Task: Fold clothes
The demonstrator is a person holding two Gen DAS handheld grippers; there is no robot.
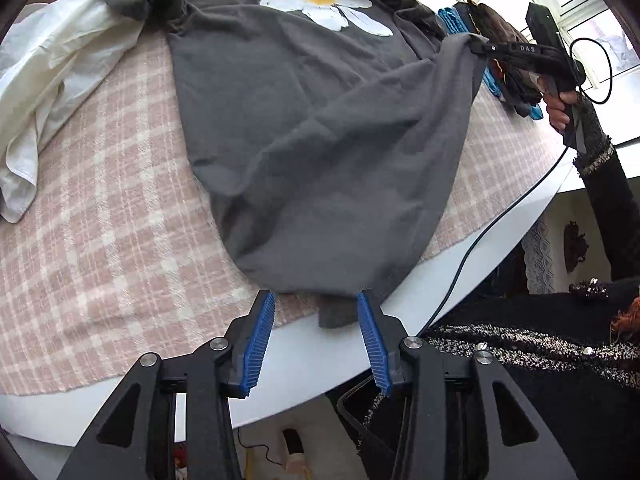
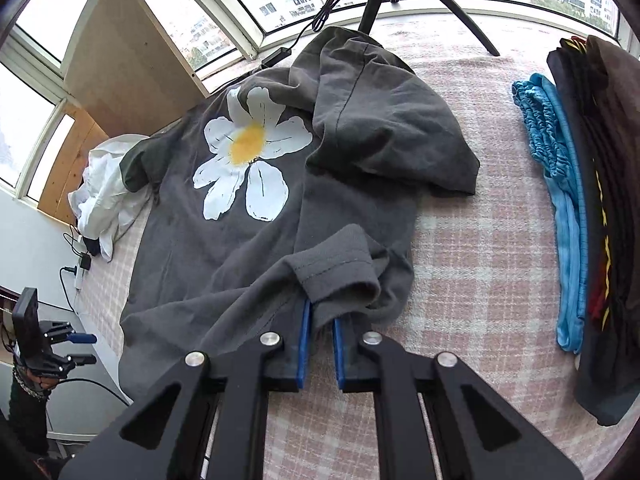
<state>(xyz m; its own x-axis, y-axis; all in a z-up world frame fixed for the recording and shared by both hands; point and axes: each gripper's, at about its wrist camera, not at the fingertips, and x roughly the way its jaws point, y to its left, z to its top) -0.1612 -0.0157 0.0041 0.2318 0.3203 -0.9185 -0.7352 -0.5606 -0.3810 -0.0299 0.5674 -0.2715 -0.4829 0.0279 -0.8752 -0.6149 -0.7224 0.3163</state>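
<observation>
Grey t-shirt (image 2: 248, 248) hem pinched by right claw (image 2: 319, 312).

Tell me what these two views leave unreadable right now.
- Right wrist view: the cloth inside the right tool is covered by the grey T-shirt hem.
- Left wrist view: the shirt's collar is cut off by the top edge.
- Right wrist view: the dark folded stack runs off the right edge.

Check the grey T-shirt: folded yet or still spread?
Mostly spread: the T-shirt lies flower-up; only the edge in the right gripper is lifted.
</observation>
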